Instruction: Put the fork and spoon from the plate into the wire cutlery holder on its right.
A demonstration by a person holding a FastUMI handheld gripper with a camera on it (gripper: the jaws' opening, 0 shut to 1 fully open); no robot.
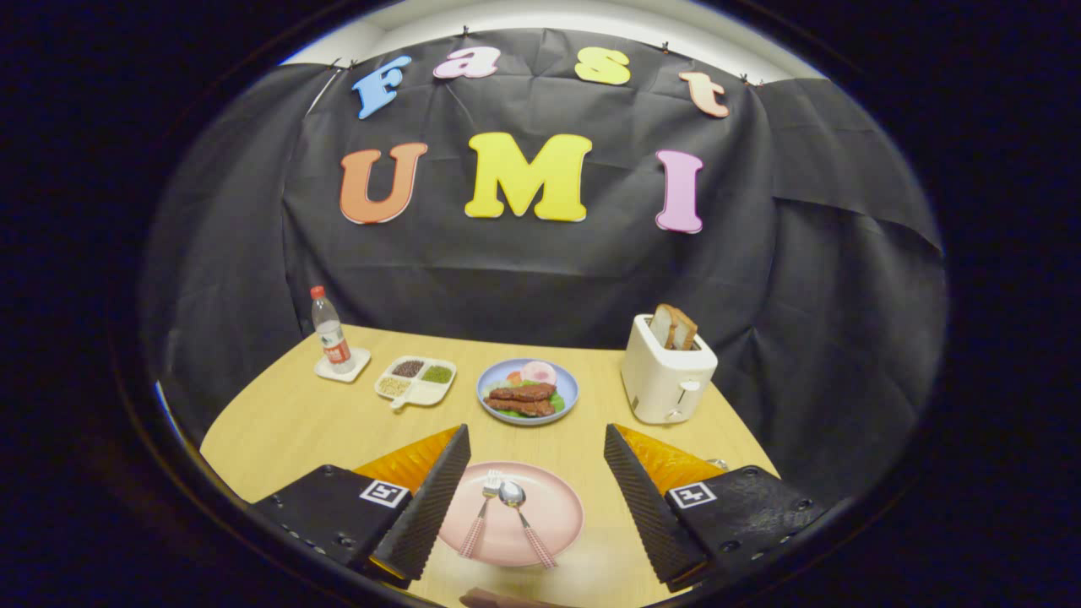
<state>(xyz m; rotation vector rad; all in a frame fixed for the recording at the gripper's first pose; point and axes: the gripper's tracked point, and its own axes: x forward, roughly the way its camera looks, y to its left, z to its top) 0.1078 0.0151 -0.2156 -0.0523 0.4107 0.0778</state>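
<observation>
Gripper view has the gripper (pixel 534 473) spread wide, empty, above the pink plate (pixel 553 528), fork (pixel 481 511) and spoon (pixel 522 511) lying between its fingers. Nothing's picked up yet; next it needs to drop and pinch one handle. The holder is probably that bit of wire by the right finger, hard to tell.

Fisheye cam riding the gripper (pixel 535 498), looking forward and slightly down along its wide-apart fingers, raised above the desk's (pixel 279 422) near edge, pink plate (pixel 553 515) close between the fingers, booth wall facing beyond the far desk edge
</observation>
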